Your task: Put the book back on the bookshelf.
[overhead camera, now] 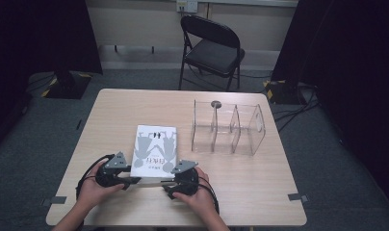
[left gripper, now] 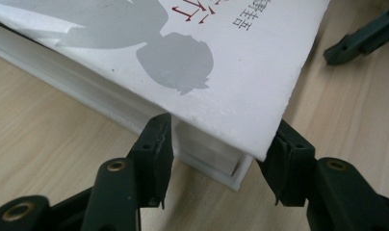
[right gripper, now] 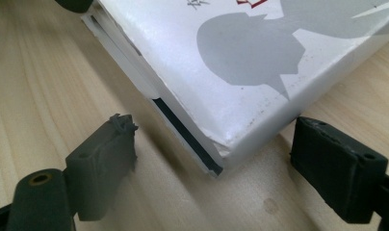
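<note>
Left gripper (left gripper: 221, 159) pinches the near left corner of the book (left gripper: 260, 62), one pad against the page edges and the other against the adjoining edge under the cover's overhang. Right gripper (right gripper: 216, 159) stands spread around the near right corner of the same book (right gripper: 260, 62), both pads clear of it with bare table showing on each side. The book is a thick white volume whose cover carries grey silhouette figures and a few red and dark characters; it lies flat, cover up, on the light wooden table (overhead camera: 240, 192), near the person's edge and left of centre. In the high view the left gripper (overhead camera: 130, 180) and right gripper (overhead camera: 164, 182) sit at the two near corners of the book (overhead camera: 155, 149), each held in a hand, with a clear plastic organiser (overhead camera: 228, 127) of upright dividers well apart to the right and a black folding chair (overhead camera: 213, 45) beyond the far edge. The left gripper view adds the stacked page block and the other gripper's jaw tip at upper right. The right gripper view adds a dark strip beneath the worn corner of the cover.
</note>
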The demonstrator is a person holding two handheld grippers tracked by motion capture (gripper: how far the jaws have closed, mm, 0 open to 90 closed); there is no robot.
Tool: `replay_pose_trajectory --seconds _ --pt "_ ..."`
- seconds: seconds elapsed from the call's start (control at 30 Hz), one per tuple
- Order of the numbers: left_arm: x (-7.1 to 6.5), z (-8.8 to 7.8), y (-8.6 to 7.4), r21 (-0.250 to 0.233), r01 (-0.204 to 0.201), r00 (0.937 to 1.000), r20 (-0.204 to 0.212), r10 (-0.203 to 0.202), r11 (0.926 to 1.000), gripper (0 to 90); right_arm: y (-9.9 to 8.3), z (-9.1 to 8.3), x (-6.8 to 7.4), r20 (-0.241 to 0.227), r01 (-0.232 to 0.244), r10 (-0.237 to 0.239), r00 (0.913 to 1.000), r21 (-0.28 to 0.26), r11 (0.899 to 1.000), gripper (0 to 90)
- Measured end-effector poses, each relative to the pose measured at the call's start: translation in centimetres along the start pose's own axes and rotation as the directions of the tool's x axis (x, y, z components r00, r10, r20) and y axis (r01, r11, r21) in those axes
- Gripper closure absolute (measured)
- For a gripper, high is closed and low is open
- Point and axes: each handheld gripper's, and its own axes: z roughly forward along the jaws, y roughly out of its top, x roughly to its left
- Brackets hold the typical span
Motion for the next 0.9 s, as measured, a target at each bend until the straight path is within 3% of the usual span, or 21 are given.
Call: replay_pose_trajectory --seconds 0.1,0.2,0.3,0.4,0.43,0.57,0.67,0.73,0.87,0.9 --pt "0.1 -0.4 0.3 0.0 -0.012 0.9999 0.0 0.012 0.9999 48.2 0.0 0.0 0.0 0.0 0.002 -0.002 1.0 -0.001 1.0 14.7" --pt "0.1 -0.4 0.4 -0.039 0.03 0.9995 0.014 -0.029 0.9988 47.7 0.0 0.0 0.1 0.001 0.0 0.0 1.0 0.001 1.0 14.1" --pt "0.3 -0.4 0.4 -0.037 0.048 0.9982 0.037 -0.046 0.9982 46.9 0.0 0.1 0.1 0.003 0.0 0.0 1.0 0.001 1.0 13.9" --pt "0.3 0.0 0.5 -0.026 0.076 0.9952 0.063 -0.074 0.9968 38.1 0.0 0.1 0.1 0.002 -0.003 0.003 1.0 0.001 1.0 13.7" --pt "0.3 0.2 0.6 -0.015 0.06 0.9963 0.062 -0.059 0.9981 33.9 0.0 0.1 0.1 0.003 -0.004 0.004 1.0 0.001 1.0 13.7" --pt "0.1 0.7 0.7 -0.011 0.065 0.9967 0.051 -0.064 0.9978 24.3 0.0 0.1 0.1 0.003 -0.004 0.004 1.0 0.001 1.0 13.7" --pt "0.2 0.8 0.7 -0.023 0.082 0.9957 0.045 -0.081 0.9963 24.7 0.0 0.1 0.1 0.003 -0.004 0.004 1.0 0.002 1.0 13.7" --pt "0.3 0.6 0.7 -0.021 0.063 0.9978 0.024 -0.062 0.9978 28.7 0.0 0.1 0.1 0.004 -0.004 0.004 1.0 0.001 1.0 13.6" --pt "0.7 0.4 0.7 -0.04 0.082 0.9956 0.048 -0.081 0.9958 32.3 0.0 0.1 0.1 0.005 -0.004 0.004 1.0 0.001 1.0 13.7" --pt "0.7 0.4 0.7 -0.035 0.068 0.997 0.042 -0.066 0.9971 32.9 0.0 0.1 0.1 0.006 -0.003 0.003 1.0 0.001 1.0 13.5"
